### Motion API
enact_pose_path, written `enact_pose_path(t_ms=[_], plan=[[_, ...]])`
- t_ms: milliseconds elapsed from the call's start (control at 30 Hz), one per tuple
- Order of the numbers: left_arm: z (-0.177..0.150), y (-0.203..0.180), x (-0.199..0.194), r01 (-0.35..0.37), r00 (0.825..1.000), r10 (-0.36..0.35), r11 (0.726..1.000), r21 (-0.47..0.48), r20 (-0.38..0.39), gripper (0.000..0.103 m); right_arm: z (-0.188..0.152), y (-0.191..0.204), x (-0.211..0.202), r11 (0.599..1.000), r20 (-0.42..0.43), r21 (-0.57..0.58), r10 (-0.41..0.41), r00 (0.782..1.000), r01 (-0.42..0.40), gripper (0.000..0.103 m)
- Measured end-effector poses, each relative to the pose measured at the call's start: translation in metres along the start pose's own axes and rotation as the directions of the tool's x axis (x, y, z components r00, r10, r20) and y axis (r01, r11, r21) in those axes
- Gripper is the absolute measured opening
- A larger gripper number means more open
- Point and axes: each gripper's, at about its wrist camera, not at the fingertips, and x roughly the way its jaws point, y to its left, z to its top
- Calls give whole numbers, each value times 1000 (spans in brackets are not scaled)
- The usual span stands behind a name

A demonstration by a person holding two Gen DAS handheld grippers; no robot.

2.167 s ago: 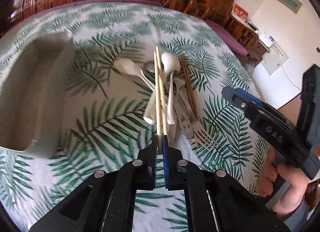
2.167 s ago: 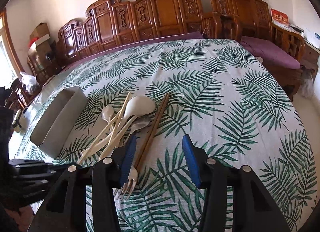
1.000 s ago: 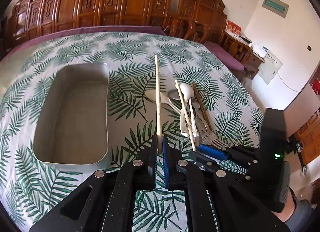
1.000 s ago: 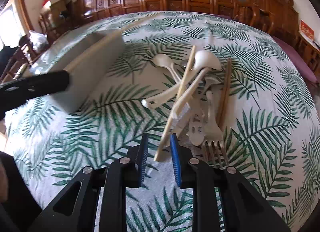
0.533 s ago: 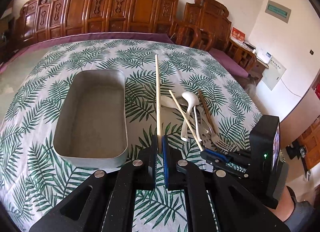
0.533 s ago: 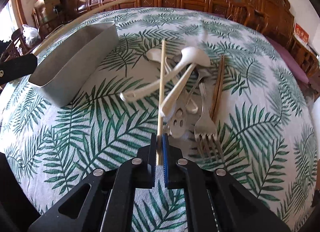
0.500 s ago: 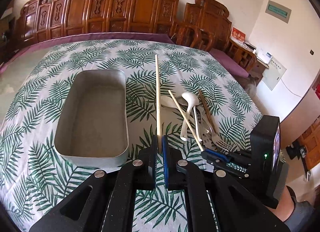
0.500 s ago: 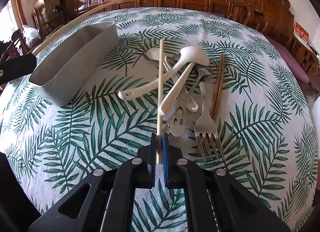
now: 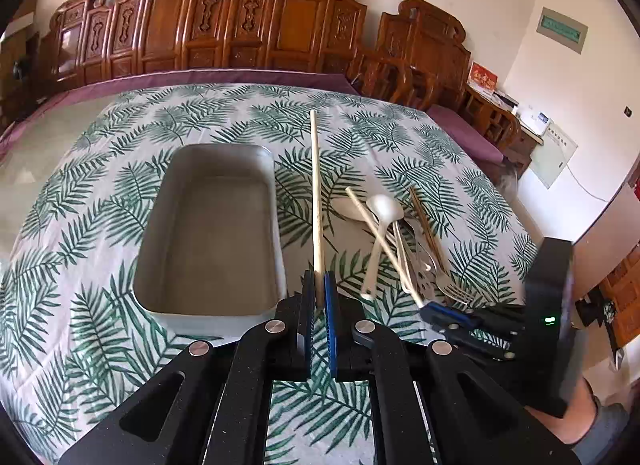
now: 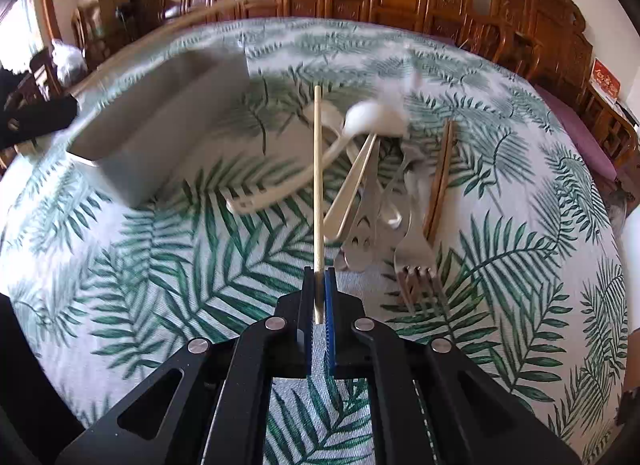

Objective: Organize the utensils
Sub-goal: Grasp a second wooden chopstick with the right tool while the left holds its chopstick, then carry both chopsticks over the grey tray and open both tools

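My left gripper (image 9: 319,297) is shut on a pale wooden chopstick (image 9: 316,201), held up beside the right wall of the empty grey tray (image 9: 276,233). My right gripper (image 10: 319,297) is shut on a second pale chopstick (image 10: 317,177), lifted above the utensil pile; it also shows in the left wrist view (image 9: 430,311). The pile holds white plastic spoons (image 10: 372,117), a metal fork (image 10: 414,249), metal spoons (image 10: 362,241) and dark brown chopsticks (image 10: 440,181). The grey tray (image 10: 160,125) lies left of the pile.
The table wears a leaf-print cloth (image 9: 100,225). Carved wooden chairs (image 9: 240,33) line the far edge and the right side. The table's right edge drops off near a purple-cushioned bench (image 10: 576,129).
My right gripper has lifted its chopstick off the pile, stirring the white spoons. My left gripper has drifted slightly, so the tray sits closer under its chopstick.
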Motion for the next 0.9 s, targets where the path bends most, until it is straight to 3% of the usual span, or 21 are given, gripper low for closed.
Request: enact_pose_path(t_ms=[200,400,733,900], plan=[[11,19,-7,-17,1000,17,1000,-13,19,4,12,0,-34,998,79,35,44,996,-46,6],[14,50,-3,-52,999,51,998,-47,-11,4,34,10,-50,996,126,17,80,989,-83,6],[9,82,25,-94,987,83,993,-74,-136,4,60,39,-49,989,135,-31,144,980,-141,6],[8,90,33,-101,984,86,991,-90,-157,4,65,50,-44,986,122,-42,164,979,-160,6]])
